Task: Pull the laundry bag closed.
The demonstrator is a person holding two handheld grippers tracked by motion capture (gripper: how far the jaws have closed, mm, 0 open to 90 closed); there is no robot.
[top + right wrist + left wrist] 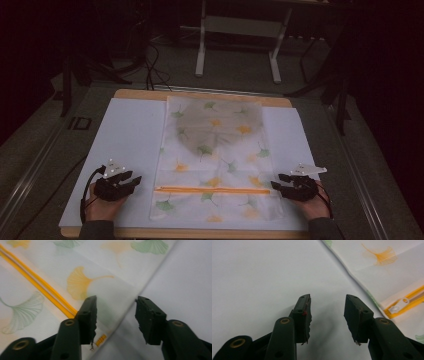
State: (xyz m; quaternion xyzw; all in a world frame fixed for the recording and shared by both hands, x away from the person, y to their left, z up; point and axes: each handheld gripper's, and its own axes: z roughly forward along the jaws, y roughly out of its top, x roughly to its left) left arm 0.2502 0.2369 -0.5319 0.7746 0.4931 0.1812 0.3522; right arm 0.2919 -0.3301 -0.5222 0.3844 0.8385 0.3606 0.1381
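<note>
From above, a see-through zipper bag [216, 160] with green and orange ginkgo leaves printed on it lies flat in the middle of the white sheet [125, 145] on the desk [200, 95], reaching from near the far edge to near the front edge. An orange zipper [212, 190] runs across it close to the front edge. Something grey [220, 125] shows inside its far half.

The left gripper [131, 181] sits near the front left corner, beside the bag. Its own view shows the white zipper pull [398, 305] at the bag's edge, and its jaws spread apart over bare sheet, holding nothing.

The right gripper [278, 185] sits at the bag's right edge. Up close, its jaws are wide open, one over the bag's edge near the zipper end, one over the sheet.
</note>
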